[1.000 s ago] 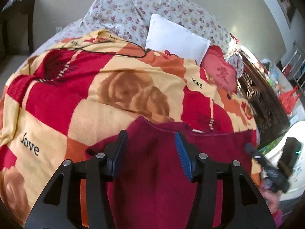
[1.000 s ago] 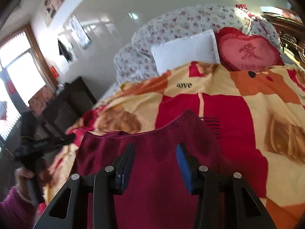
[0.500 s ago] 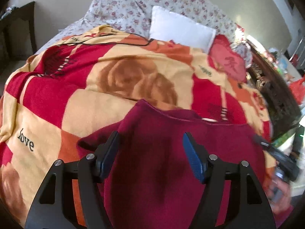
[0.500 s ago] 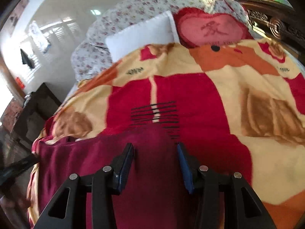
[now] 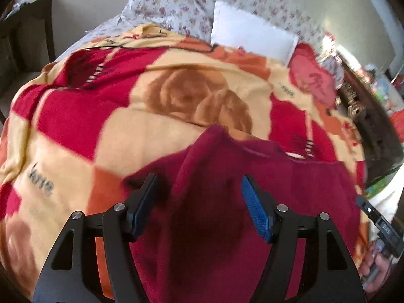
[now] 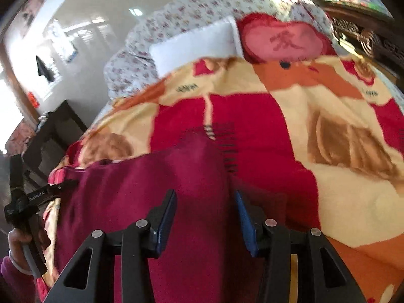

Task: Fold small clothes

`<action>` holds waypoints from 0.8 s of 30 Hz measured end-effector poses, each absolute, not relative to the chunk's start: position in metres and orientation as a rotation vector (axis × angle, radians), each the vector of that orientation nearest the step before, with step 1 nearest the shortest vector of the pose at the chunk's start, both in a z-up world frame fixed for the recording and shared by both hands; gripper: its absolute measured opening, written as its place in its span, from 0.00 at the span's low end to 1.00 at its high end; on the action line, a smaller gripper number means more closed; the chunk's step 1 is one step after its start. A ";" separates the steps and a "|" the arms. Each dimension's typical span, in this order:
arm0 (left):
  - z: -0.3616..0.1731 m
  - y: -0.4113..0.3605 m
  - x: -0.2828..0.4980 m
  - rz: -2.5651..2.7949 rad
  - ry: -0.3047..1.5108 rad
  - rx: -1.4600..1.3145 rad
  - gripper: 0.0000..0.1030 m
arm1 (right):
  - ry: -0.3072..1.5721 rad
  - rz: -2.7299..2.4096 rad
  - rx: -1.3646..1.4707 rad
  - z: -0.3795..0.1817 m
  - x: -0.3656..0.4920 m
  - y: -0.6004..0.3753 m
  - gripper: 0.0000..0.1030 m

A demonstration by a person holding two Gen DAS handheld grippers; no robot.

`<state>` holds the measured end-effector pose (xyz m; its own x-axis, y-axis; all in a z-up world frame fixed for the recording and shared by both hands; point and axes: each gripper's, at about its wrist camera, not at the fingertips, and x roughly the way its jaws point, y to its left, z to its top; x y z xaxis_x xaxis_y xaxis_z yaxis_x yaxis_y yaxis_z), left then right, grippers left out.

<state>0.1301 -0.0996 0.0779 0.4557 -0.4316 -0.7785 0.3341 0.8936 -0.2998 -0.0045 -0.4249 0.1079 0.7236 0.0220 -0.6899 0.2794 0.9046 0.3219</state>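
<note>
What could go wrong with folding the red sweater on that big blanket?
Both the left gripper and the right gripper are open, with the dark red sweater bunched between the fingers, so a fold could slip out. The soft blanket underneath might get pinched too. It is also wrinkly, so the fold may come out crooked.

Garment [image 5: 227,202] lay on blanket [image 5: 126,126], at the bed's near edge. Left gripper [image 5: 199,202] straddled its left part, right gripper [image 6: 204,212] its right part. Pillows [image 5: 252,38] sat behind, beyond the blanket.
</note>
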 end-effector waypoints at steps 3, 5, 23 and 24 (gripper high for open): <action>0.091 -0.068 0.098 -0.504 0.945 -0.101 0.66 | 0.743 -0.108 0.401 0.116 -0.031 -0.413 0.45; 0.091 -0.047 0.072 -0.540 0.940 -0.102 0.66 | 0.757 -0.083 0.415 0.114 -0.050 -0.407 0.45; 0.037 -0.031 -0.016 -0.771 0.994 0.048 0.66 | 0.816 -0.117 0.479 0.076 -0.136 -0.399 0.46; 0.034 -0.032 -0.013 -0.779 0.997 0.053 0.66 | 0.817 -0.108 0.472 0.075 -0.134 -0.398 0.46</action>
